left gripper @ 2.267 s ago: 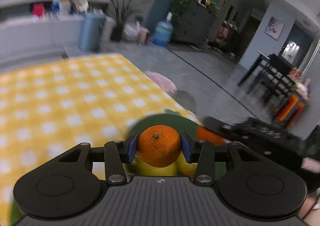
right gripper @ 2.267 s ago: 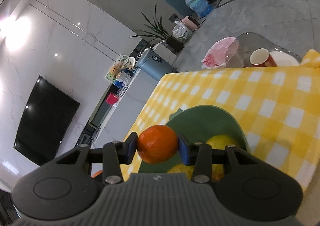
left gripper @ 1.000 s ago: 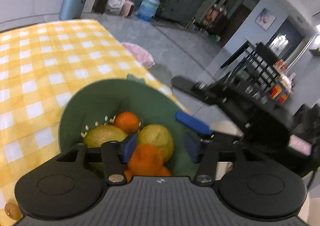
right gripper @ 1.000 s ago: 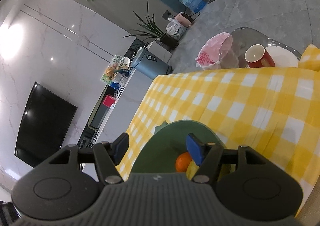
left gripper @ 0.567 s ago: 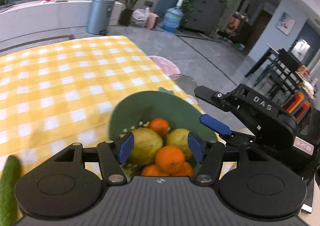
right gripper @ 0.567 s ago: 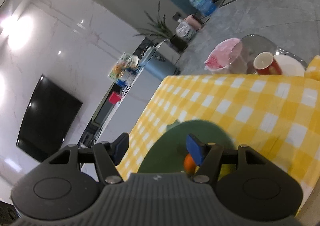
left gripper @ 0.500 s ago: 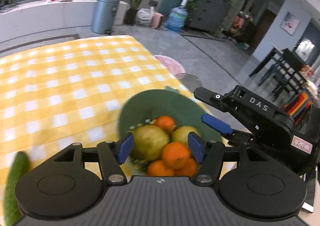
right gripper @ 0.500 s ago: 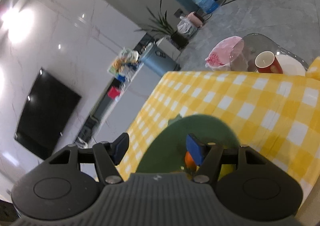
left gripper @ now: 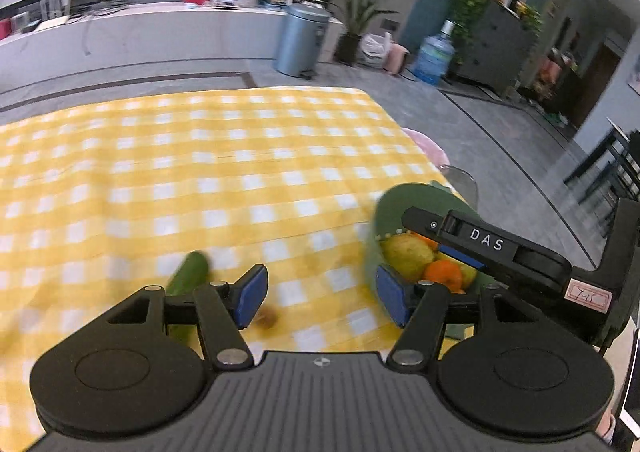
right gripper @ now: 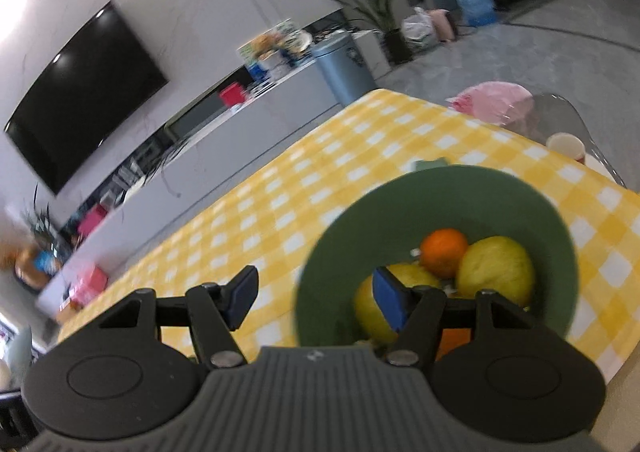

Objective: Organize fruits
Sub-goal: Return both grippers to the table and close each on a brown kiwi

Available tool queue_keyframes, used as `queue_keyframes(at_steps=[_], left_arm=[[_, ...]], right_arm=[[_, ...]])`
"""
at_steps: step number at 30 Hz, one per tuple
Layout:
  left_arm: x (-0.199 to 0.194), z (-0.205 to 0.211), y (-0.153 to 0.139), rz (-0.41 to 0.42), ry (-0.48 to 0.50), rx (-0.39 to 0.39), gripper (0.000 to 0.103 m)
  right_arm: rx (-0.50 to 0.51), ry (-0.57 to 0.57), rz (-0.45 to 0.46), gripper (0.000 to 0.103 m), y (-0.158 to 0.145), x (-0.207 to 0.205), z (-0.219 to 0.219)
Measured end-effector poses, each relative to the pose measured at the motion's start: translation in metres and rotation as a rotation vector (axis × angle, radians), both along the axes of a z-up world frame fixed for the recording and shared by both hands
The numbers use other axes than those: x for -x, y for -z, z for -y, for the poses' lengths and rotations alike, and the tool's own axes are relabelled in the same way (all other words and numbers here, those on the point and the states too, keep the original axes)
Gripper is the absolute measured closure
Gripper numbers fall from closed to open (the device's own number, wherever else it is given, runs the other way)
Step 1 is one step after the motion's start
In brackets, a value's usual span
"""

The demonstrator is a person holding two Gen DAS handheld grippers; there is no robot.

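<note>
A green bowl [right gripper: 400,196] sits near the right edge of a table with a yellow checked cloth [left gripper: 200,156]. It holds oranges [right gripper: 444,252] and yellow-green lemons [right gripper: 496,268]. The bowl also shows in the left wrist view [left gripper: 412,200], with an orange [left gripper: 442,274] and a lemon [left gripper: 406,252] inside. My left gripper [left gripper: 320,294] is open and empty over the cloth, left of the bowl. My right gripper [right gripper: 314,296] is open and empty at the bowl's near left rim; it also shows in the left wrist view [left gripper: 460,248], over the bowl.
A green cucumber [left gripper: 186,280] and a small brown fruit [left gripper: 268,319] lie on the cloth by my left gripper. A glass side table with a cup [right gripper: 566,146] and a pink bag [right gripper: 496,100] stand beyond the table's right edge.
Both grippers let their oranges go into the bowl and opened. My left gripper has swung left, so the bowl now sits at its right and the cucumber is in view. My right gripper tilted down and left.
</note>
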State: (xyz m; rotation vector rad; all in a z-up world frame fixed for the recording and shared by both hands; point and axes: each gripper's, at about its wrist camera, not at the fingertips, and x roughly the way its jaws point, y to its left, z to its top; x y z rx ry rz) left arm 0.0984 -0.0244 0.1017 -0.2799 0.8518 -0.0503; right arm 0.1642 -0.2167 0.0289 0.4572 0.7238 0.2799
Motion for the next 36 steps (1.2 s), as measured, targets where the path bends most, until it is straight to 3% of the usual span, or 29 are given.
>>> queue_keyframes(at_steps=[9,18,21,26,31,36], left_arm=[[0.045,-0.052,0.002,-0.02,-0.138,0.023,0.03],[0.074,-0.097,0.04,-0.096,-0.241,0.117,0.03],[0.079,-0.106,0.056,-0.15,-0.256,0.142,0.03],[0.092,-0.123,0.079,-0.227,-0.266,0.254,0.03],[0.094,-0.122,0.089,-0.284,-0.224,0.294,0.03],[0.091,-0.117,0.103,-0.355,-0.194,0.294,0.03]], right_arm=[[0.102,-0.135,-0.005,0.041,-0.015,0.026,-0.054],[0.194,-0.222,-0.091,0.043,-0.004,0.052,-0.078],[0.257,-0.274,-0.129,0.052,0.007,0.064,-0.091],[0.363,-0.386,-0.199,0.065,0.022,0.081,-0.115],[0.453,-0.444,-0.24,0.065,0.033,0.095,-0.135],[0.462,-0.4,-0.269,0.068,0.044,0.092,-0.138]])
